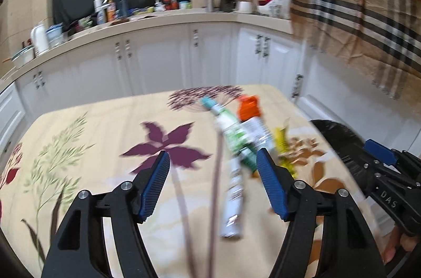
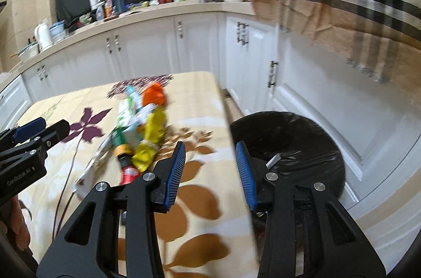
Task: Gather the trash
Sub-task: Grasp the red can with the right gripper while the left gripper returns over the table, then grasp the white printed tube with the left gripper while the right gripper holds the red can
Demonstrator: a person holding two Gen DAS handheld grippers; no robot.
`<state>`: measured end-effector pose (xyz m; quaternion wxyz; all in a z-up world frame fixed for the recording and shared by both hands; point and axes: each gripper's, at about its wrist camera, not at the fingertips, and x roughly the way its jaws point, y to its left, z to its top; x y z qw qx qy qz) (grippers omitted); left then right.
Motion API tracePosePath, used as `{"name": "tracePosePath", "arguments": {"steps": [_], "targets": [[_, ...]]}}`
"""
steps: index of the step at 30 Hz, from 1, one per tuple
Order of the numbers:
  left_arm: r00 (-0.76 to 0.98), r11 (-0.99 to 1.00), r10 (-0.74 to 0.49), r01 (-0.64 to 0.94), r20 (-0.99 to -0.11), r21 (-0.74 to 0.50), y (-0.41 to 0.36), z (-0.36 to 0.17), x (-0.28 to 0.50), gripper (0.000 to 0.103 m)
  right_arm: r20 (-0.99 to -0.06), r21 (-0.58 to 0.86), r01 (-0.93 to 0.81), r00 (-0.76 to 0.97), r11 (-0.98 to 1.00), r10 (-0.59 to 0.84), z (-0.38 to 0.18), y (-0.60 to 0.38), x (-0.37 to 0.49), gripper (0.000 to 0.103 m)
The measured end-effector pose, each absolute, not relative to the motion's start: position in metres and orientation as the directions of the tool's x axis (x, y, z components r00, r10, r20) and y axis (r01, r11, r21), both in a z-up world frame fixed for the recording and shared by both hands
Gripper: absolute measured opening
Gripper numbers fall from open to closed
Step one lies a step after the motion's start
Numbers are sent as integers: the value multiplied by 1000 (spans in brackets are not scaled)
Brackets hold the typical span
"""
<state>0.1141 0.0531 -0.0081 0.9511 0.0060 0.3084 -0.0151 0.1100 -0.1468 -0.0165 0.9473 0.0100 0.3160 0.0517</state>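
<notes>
Trash pile (image 2: 136,136) on table (image 2: 205,199), bin (image 2: 289,136) right of table, cabinets (image 2: 147,51) behind

even indoor light, soft shadows, heavy motion blur, strong fisheye bending, dark vignette in the corners

Left hand-held gripper (image 1: 213,172) over the table (image 1: 79,146), jaws apart, nothing between the pads; image motion-blurred. Trash ahead on the floral cloth: a white-green tube (image 1: 231,146), an orange-capped bottle (image 1: 252,120) just beside it, and a yellow wrapper (image 1: 282,146) to their right. Right hand-held gripper (image 1: 381,154) enters at the right edge, in front of a black-lined bin (image 1: 339,138).
</notes>
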Motion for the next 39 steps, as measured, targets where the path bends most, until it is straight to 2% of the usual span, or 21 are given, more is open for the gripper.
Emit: {"name": "tracePosePath", "arguments": {"steps": [9,19,22,23,24,39], "targets": [[779,998,47,-66,-625,-7,107,-25,95,67,-651,46,-196,738,979,178,-30,-98,100,39],[753,993,73,-117,-654,-24,140,-36,83,67,-723,42,-230,664,972,189,-48,-72,105,39],[749,993,66,-114,-659,-31,142,-37,83,67,-742,34,-230,646,973,179,-52,-70,108,36],[749,993,61,-111,-660,-34,141,-37,83,67,-749,35,-231,638,972,179,-54,-69,109,32],[749,993,57,-109,-660,-37,141,-37,83,67,-757,40,-237,626,971,184,-56,-69,110,23],[741,997,-60,14,-669,-73,93,-36,92,68,-722,29,-206,673,978,162,-45,-85,105,23]]}}
